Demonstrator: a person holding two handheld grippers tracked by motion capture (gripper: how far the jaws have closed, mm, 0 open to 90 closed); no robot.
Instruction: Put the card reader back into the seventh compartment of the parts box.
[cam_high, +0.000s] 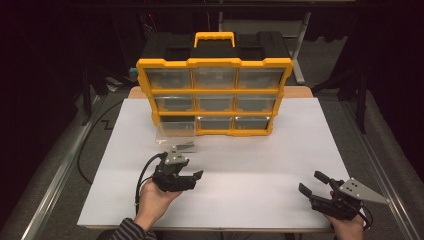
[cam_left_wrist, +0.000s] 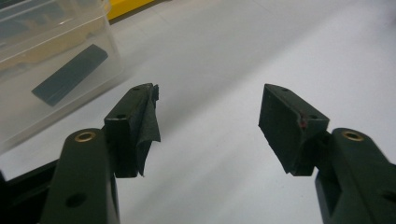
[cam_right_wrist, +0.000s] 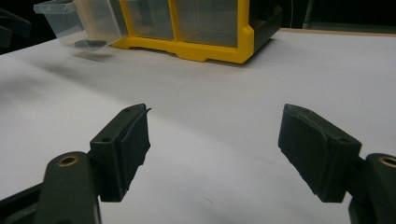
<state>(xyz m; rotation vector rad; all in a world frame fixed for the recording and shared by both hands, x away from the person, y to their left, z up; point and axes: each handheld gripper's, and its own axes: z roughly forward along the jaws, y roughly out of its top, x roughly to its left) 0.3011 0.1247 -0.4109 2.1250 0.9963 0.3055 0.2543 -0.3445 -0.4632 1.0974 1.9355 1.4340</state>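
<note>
A yellow and black organiser (cam_high: 214, 65) with clear drawers stands at the back of the white table (cam_high: 260, 165). Its bottom-left drawer (cam_high: 175, 132) is pulled out, and a dark flat strip (cam_high: 183, 145) lies inside. My left gripper (cam_high: 196, 180) is open just in front of that drawer and holds nothing. In the left gripper view the drawer (cam_left_wrist: 51, 42) and the strip (cam_left_wrist: 70, 74) sit to the upper left of the open gripper (cam_left_wrist: 210, 126). My right gripper (cam_high: 310, 182) is open near the front right corner, empty (cam_right_wrist: 215, 140).
In the right gripper view the organiser (cam_right_wrist: 196, 28) and the tilted-out drawer (cam_right_wrist: 88, 23) are far ahead. A black cable (cam_high: 90, 145) runs along the table's left side. White table surface lies between the two grippers.
</note>
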